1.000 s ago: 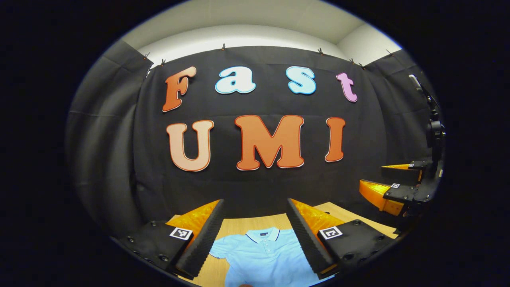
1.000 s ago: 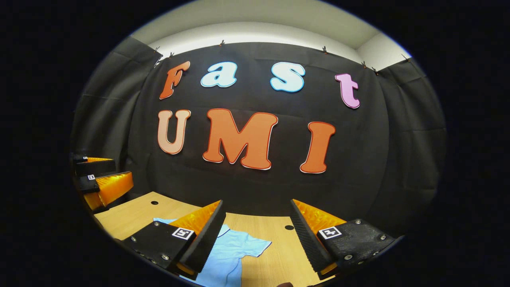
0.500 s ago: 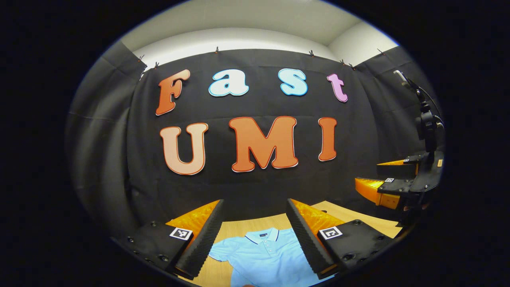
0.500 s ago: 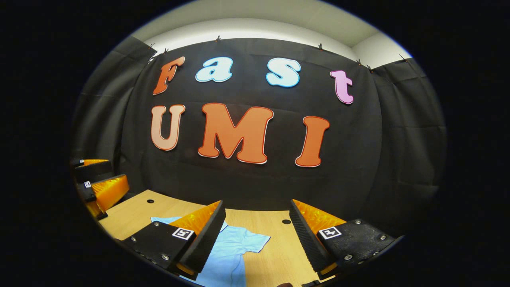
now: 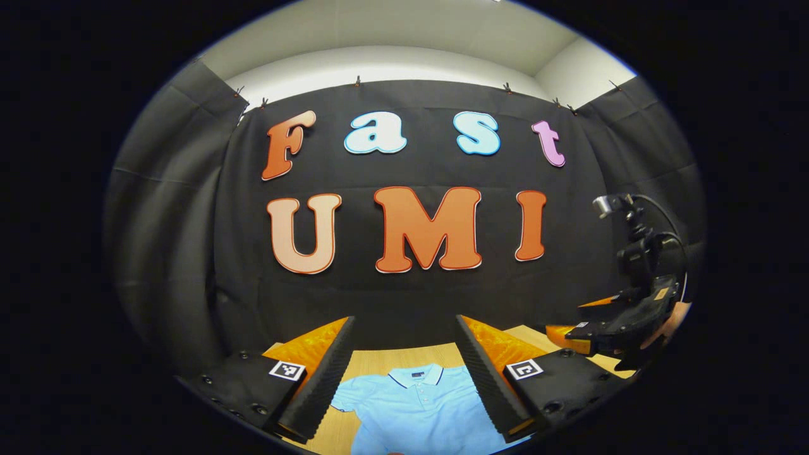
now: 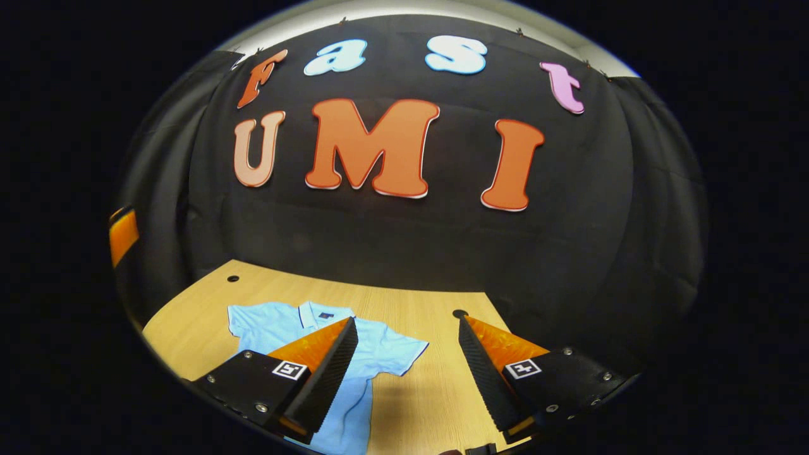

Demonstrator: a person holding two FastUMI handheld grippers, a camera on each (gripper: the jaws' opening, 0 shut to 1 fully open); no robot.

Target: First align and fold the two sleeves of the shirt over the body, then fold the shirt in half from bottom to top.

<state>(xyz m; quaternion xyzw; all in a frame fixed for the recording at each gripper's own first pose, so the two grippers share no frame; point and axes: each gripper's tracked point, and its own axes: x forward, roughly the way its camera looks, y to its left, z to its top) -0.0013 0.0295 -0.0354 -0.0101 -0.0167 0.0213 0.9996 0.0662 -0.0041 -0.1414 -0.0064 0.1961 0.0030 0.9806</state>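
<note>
- Left gripper view has the shirt (image 5: 420, 404) lying flat on the wooden bench (image 5: 379, 361), collar toward the far edge by the black cloth wall (image 5: 404, 297), placket buttons running down the middle.
- One short sleeve spreads out flat to the side in that view, its cuff close to the inner edge of one finger (the other sleeve is hidden behind the opposite finger).
- Right gripper view shows the shirt (image 6: 303, 325) again, seen from its side: collar toward the far edge of the bench (image 6: 404, 303), one sleeve spread toward the middle of the bench, the body running down toward the near edge behind the finger.
- Neither sleeve that can be seen is folded over the body; the fabric lies smooth.
- Left claw (image 5: 404, 373) hangs above the shirt with its fingers spread wide, nothing between them, the collar framed in the gap.
- Right claw (image 6: 407, 373) is likewise spread wide and empty, above the bare wood just beside the spread sleeve, one finger overlapping the shirt's shoulder in the picture.
- Right claw also shows at the right edge of the left gripper view (image 5: 578, 335), held by a hand (image 5: 663, 322) low over the bench's far right part.
- Two small round holes (image 6: 459, 313) sit in the bench near its far edge.
</note>
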